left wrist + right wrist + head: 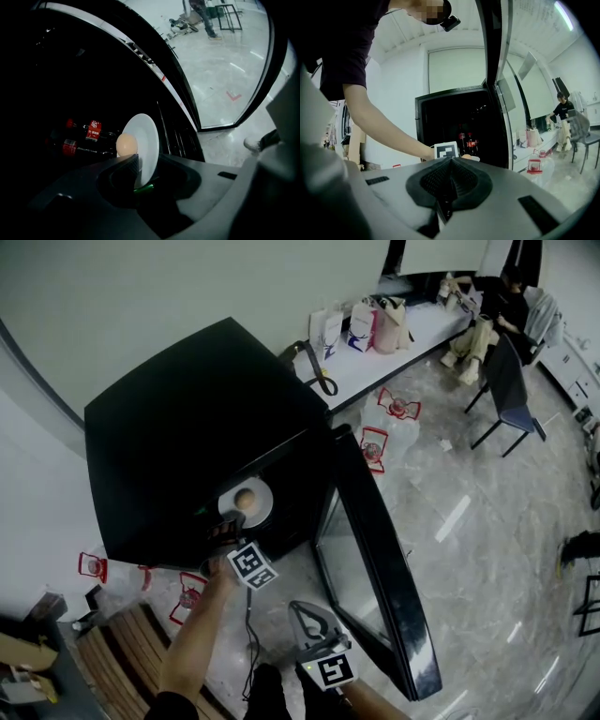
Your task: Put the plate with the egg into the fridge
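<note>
Within the black fridge (178, 427), my left gripper (143, 172) gaped astride the round white plate (146, 133) bearing a tan egg (126, 144), seemingly releasing it; my right gripper (449, 164) was clenched, empty.

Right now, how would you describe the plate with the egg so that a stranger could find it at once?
Look at the black fridge with its door open. Just inside its opening is a white plate bearing one pale egg. The red-labelled bottles behind it are dark; the plate is the only white thing there.

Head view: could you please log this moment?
round white plate with beige egg: in black fridge | left gripper: open | right gripper: shut
</note>
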The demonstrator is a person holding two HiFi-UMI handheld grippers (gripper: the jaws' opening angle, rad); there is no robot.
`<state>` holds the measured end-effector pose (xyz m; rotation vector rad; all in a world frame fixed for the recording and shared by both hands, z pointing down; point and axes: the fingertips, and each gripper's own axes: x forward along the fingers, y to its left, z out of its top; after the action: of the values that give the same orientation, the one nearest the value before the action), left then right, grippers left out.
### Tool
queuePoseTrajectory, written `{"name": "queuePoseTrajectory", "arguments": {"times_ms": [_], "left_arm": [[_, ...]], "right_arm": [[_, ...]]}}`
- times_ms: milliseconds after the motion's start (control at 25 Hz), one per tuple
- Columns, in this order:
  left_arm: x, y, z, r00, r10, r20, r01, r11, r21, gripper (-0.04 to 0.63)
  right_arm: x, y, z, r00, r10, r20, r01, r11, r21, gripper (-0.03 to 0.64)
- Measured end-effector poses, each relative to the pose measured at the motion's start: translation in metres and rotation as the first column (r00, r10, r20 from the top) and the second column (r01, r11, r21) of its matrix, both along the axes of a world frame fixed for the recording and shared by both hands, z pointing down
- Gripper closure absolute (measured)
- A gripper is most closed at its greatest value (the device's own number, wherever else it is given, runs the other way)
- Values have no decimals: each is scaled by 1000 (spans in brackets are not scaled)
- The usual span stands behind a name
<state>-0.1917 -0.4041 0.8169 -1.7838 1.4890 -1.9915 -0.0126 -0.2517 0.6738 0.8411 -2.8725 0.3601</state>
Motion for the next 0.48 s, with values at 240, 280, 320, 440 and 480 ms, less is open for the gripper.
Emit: {"name": "queuePoseTrajectory", "arguments": {"times_ms": [240, 280, 320, 440, 480], "left_arm": [[3, 12, -2, 994, -22, -103, 6, 988, -152, 420], [3, 12, -5, 995, -20, -95, 6, 990, -144, 420], [3, 13, -9, 996, -17, -88, 6, 992, -123, 419], [14, 18, -25, 996, -3, -93, 3, 1000, -2, 420], [21, 22, -32, 993, 5, -118, 2, 998, 62, 420]], "right_arm": [[-2, -8, -3, 1000, 14, 19, -14, 1000, -4, 608], [-3, -8, -5, 1000, 13, 20, -13, 1000, -1, 608], [-3, -8, -6, 1000, 12, 21, -12, 1000, 2, 607], [1, -9, -8, 999, 27, 27, -27, 1000, -1, 607], [2, -9, -8, 999, 37, 25, -37, 999, -2, 608]]}}
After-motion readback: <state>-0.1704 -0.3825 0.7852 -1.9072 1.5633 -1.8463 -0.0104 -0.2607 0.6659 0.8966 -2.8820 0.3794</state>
